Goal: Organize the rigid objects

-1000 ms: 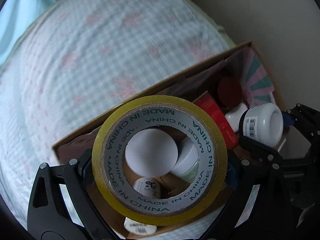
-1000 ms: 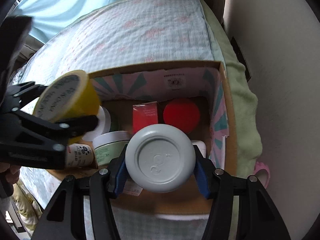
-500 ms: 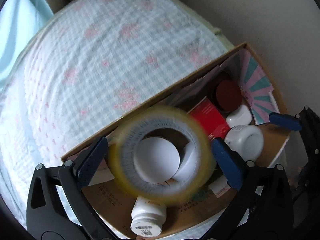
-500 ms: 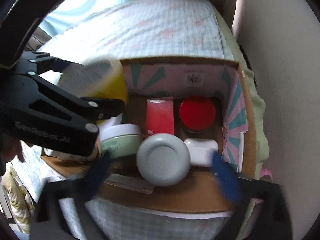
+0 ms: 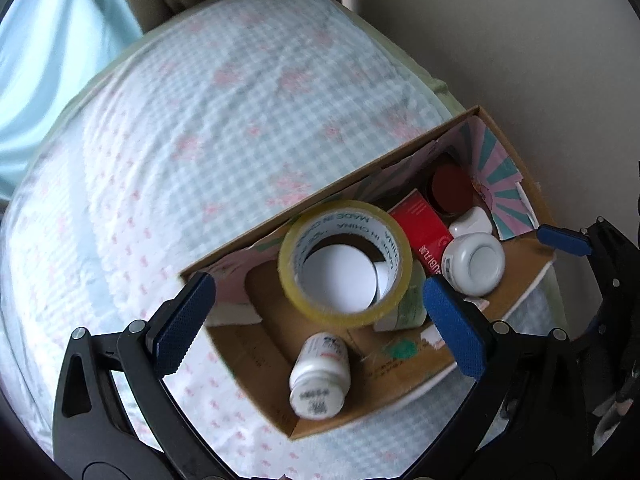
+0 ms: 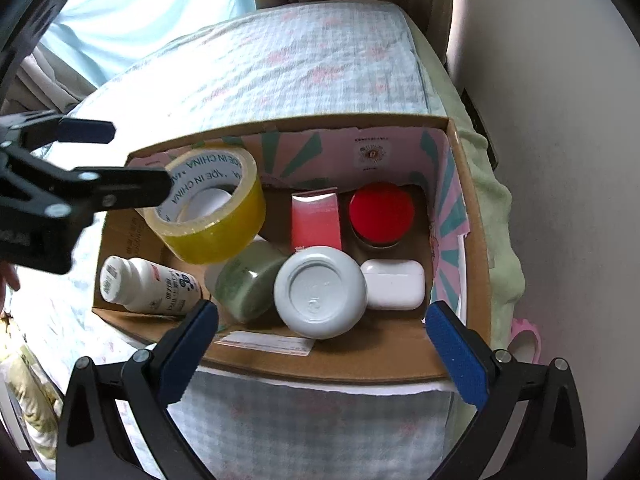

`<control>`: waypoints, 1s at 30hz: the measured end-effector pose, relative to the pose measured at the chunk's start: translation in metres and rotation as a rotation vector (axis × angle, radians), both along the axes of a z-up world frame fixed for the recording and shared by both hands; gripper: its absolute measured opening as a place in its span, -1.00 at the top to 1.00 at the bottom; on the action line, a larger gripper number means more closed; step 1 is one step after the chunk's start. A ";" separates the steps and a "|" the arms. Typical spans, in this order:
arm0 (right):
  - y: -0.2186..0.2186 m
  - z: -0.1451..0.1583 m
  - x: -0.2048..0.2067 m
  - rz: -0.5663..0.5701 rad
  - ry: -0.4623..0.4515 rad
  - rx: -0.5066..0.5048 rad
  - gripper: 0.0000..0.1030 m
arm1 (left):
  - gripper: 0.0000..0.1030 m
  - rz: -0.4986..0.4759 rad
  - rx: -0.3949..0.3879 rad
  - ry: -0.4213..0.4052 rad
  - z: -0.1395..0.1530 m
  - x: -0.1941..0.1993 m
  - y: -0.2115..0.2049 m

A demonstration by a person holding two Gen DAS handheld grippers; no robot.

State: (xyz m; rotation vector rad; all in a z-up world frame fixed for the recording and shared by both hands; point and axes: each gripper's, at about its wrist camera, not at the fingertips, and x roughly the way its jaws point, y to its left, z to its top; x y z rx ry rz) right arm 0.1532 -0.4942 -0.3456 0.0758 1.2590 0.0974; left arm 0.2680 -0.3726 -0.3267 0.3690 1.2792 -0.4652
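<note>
A cardboard box (image 6: 336,364) (image 5: 256,352) stands on the bed. A yellow tape roll (image 5: 346,258) (image 6: 208,208) rests tilted inside it on a green-sided jar (image 6: 248,280). A white jar (image 6: 320,292) (image 5: 474,264) lies in the box beside a white earbud case (image 6: 394,284). My left gripper (image 5: 320,318) is open and empty above the box. My right gripper (image 6: 318,346) is open and empty at the box's near edge.
The box also holds a red carton (image 6: 316,218), a red-lidded jar (image 6: 380,208) and a white pill bottle (image 6: 148,284) (image 5: 320,372) lying on its side. A checked bedcover (image 5: 192,128) spreads behind. A wall (image 6: 560,160) stands on the right.
Both grippers opened and pulled back. The tape roll dropped from the left gripper into the box. The white jar dropped from the right gripper into the box.
</note>
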 end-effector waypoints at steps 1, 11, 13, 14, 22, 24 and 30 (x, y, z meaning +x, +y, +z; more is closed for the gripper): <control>0.001 0.003 0.000 -0.002 -0.006 0.003 -1.00 | -1.00 0.009 -0.004 -0.006 0.005 -0.003 0.005; 0.036 0.064 -0.011 0.011 -0.097 -0.007 -1.00 | -1.00 0.108 -0.058 -0.110 0.075 -0.041 0.081; 0.047 0.080 -0.014 0.010 -0.111 0.000 -1.00 | -1.00 0.130 -0.069 -0.132 0.090 -0.052 0.101; 0.053 0.088 -0.014 0.008 -0.118 0.006 -1.00 | -1.00 0.143 -0.076 -0.146 0.100 -0.059 0.113; 0.115 0.170 -0.031 -0.006 -0.196 0.023 -1.00 | -1.00 0.262 -0.126 -0.289 0.177 -0.111 0.208; 0.137 0.205 -0.038 0.009 -0.247 -0.002 -1.00 | -1.00 0.303 -0.142 -0.341 0.200 -0.124 0.232; 0.187 0.308 -0.068 0.028 -0.452 -0.035 -1.00 | -1.00 0.400 -0.225 -0.519 0.278 -0.163 0.292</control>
